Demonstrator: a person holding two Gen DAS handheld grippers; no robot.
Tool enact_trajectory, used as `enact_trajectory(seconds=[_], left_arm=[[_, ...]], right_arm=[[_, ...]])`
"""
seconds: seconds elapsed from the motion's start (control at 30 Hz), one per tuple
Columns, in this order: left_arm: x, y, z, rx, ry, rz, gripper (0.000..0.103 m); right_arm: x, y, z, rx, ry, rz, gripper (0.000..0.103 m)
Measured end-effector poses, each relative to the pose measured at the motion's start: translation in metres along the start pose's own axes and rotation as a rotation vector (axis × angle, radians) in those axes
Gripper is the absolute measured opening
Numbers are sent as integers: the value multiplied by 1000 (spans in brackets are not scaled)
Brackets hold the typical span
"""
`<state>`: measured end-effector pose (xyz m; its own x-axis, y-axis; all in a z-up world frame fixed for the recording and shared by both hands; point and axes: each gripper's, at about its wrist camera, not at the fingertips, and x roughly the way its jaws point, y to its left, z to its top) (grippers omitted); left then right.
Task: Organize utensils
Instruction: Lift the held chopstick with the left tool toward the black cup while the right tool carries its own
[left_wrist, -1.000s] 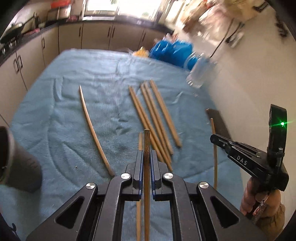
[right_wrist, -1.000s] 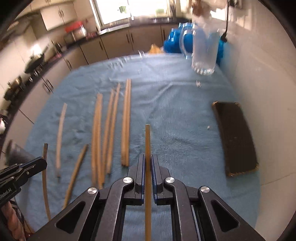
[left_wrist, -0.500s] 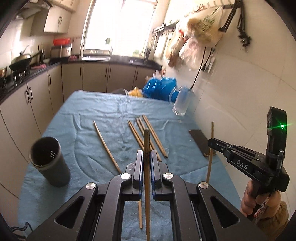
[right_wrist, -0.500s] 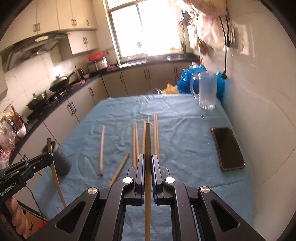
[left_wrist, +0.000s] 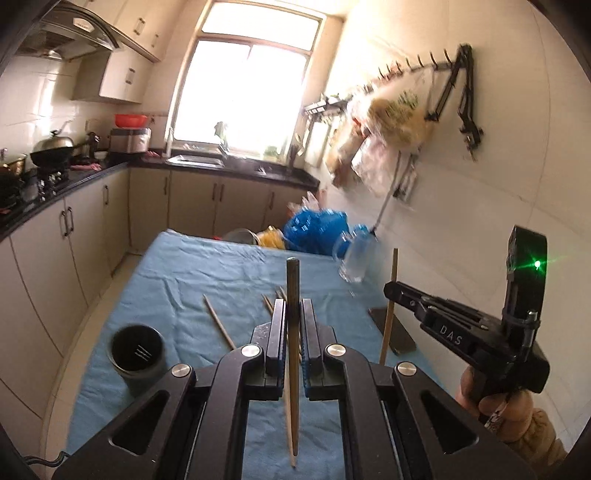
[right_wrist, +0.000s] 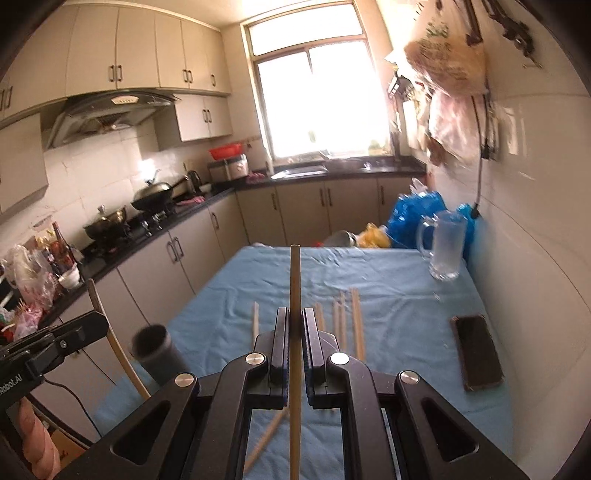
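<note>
Over blue cloth (left_wrist: 177, 295): each claw clamps 1 chopstick, L (left_wrist: 293, 314) & R (right_wrist: 294, 314).

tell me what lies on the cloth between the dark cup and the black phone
Loose wooden chopsticks lie on the blue cloth between the dark cup and the black phone; the right wrist view shows it best.

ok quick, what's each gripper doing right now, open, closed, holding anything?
Left gripper: closed on a chopstick.
Right gripper: closed on another chopstick.
</note>
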<state>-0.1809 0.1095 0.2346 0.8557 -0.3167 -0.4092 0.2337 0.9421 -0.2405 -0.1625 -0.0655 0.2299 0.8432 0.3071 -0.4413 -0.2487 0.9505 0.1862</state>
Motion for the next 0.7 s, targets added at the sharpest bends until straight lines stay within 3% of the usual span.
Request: enact_trajectory(seconds=[0.2,0.4,0.53,0.7], left_arm=[[-21,46,40,-42,-58,54,6],[-26,96,77,-52,-124,175,6],[-12,131,88,-74,-112,229,6],[27,165,86,-103,-54,277,6]], right_arm=[[26,40,35,41,-53,104,7],[67,88,70,113,-89,240,7],[99,120,84,136,-100,298,7],[147,155,82,128,-78,297,7]])
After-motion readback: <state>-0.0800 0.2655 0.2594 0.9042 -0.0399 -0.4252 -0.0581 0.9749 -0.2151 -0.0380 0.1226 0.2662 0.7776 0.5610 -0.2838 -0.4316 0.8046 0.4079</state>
